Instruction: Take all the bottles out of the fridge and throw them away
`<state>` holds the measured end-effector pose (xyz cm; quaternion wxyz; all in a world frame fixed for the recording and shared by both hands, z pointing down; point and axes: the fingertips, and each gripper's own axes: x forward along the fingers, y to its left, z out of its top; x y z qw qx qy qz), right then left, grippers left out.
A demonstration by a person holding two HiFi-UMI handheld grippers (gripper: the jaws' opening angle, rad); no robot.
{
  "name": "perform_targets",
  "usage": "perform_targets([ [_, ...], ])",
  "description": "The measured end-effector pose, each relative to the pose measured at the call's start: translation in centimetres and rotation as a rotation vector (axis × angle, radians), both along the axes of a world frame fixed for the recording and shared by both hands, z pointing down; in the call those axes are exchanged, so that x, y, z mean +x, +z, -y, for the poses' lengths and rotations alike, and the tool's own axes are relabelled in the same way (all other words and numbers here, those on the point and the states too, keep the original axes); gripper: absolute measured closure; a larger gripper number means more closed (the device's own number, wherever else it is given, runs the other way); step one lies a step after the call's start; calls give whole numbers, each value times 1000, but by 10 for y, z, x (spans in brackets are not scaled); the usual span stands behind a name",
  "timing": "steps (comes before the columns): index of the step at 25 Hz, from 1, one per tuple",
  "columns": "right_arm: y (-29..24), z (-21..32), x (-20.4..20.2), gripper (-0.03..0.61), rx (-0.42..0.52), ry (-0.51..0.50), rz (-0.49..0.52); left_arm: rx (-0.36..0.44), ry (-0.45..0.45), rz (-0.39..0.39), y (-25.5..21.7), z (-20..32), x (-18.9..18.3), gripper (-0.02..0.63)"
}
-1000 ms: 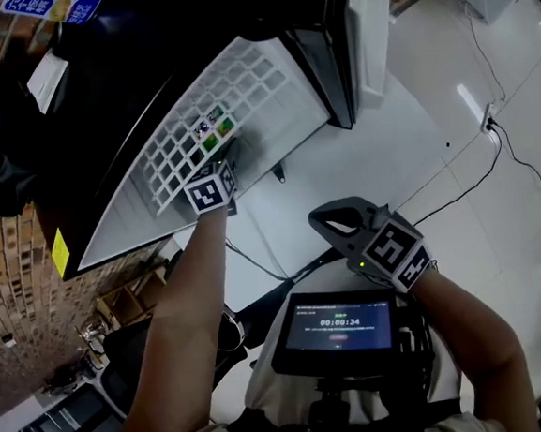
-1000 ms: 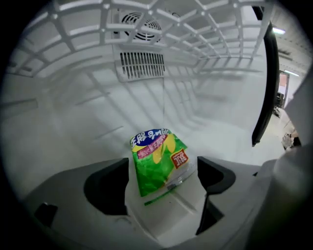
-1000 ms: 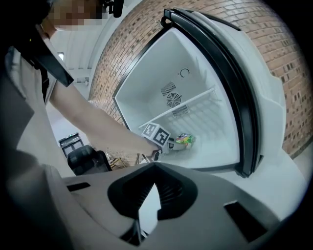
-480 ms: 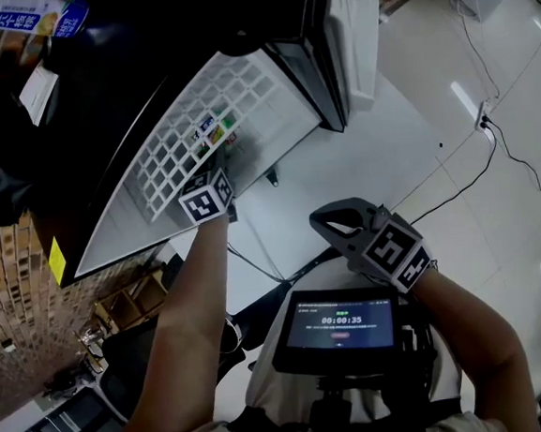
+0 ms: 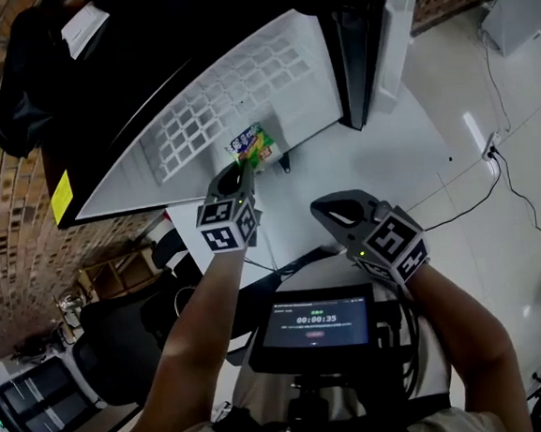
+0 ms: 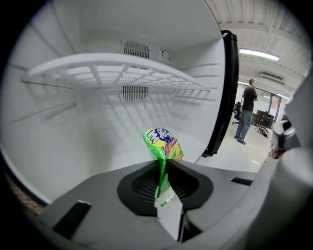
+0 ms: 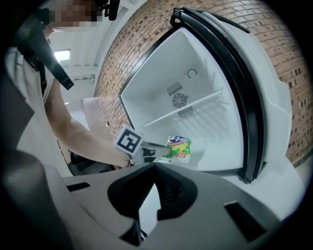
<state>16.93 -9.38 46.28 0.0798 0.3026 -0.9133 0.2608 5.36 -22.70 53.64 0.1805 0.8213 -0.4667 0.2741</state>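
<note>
Left claw pinching a green packet at the mouth of the open fridge.

Head view: at centre frame the left gripper (image 5: 241, 169) holds a green snack packet (image 5: 252, 144) just below the white wire shelf (image 5: 205, 113) of the fridge (image 5: 307, 94). Its jaws have just been closing, with the packet between them. The right gripper (image 5: 325, 211) is right of centre, well apart from the packet. Left gripper view: at centre frame the packet's flat end is squeezed between the pads and its printed body sticks out past the tips. A person (image 6: 247, 110) stands far off at the right. Right gripper view: its jaws are pressed together at the tips with nothing in them. Beyond them, mid-frame, the packet hangs from the left claw inside the fridge opening.
</note>
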Motion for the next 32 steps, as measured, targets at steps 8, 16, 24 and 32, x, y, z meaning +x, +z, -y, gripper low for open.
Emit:
perform_targets([
  [8, -11, 10, -22, 575, 45, -70, -3, 110, 1, -159, -56, -79, -16, 561],
  [16, -32, 7, -70, 574, 101, -204, 0, 175, -84, -235, -83, -115, -46, 565],
  [24, -35, -9, -120, 574, 96, -338, -16, 209, -184, -254, -91, -137, -90, 568],
  [32, -34, -33, -186, 574, 79, -506, -22, 219, -397, -242, -81, -177, -170, 569],
])
